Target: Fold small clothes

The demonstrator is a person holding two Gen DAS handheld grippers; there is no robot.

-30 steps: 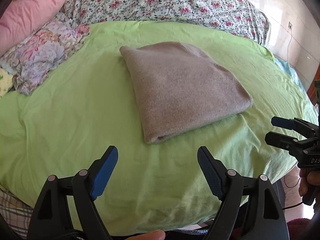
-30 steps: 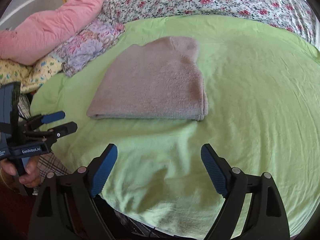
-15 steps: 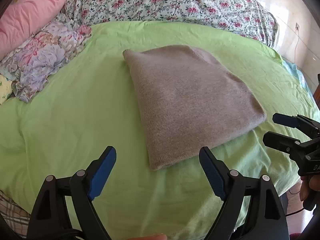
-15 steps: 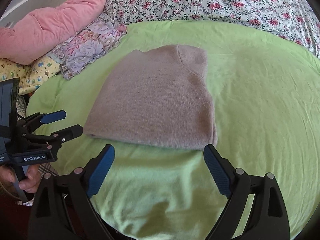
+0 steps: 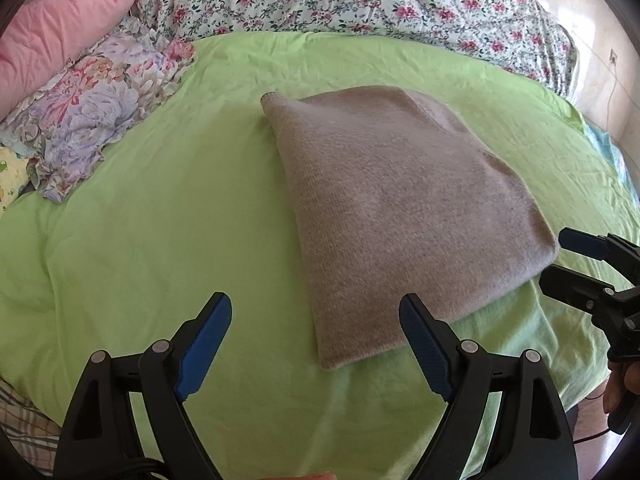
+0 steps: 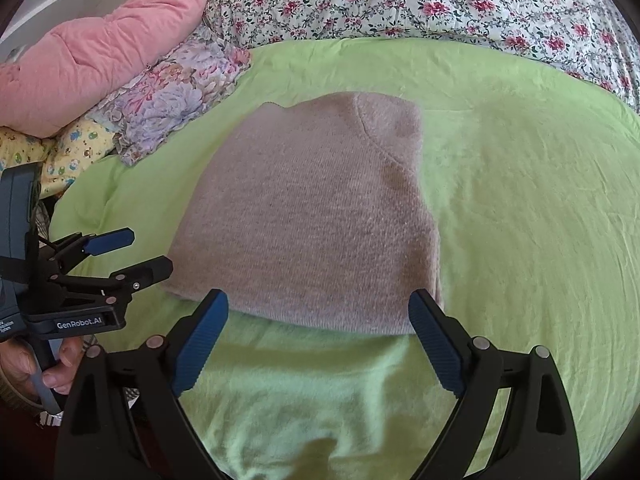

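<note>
A folded taupe knit sweater [image 5: 400,208] lies flat on the green sheet [image 5: 160,220]; it also shows in the right wrist view [image 6: 312,220]. My left gripper [image 5: 316,344] is open and empty, just short of the sweater's near left corner. It shows from the side in the right wrist view [image 6: 132,252], beside that corner. My right gripper [image 6: 320,340] is open and empty at the sweater's near edge. It shows in the left wrist view [image 5: 560,258] beside the near right corner.
A pink quilt [image 6: 80,60], floral cloths [image 6: 172,100] and a yellow printed cloth [image 6: 72,148] lie at the far left. A flowered bedspread [image 6: 440,0] covers the far side. The bed's near edge drops off below the grippers.
Both grippers have moved forward toward the sweater, which now looks larger and closer. Both have stayed open.
</note>
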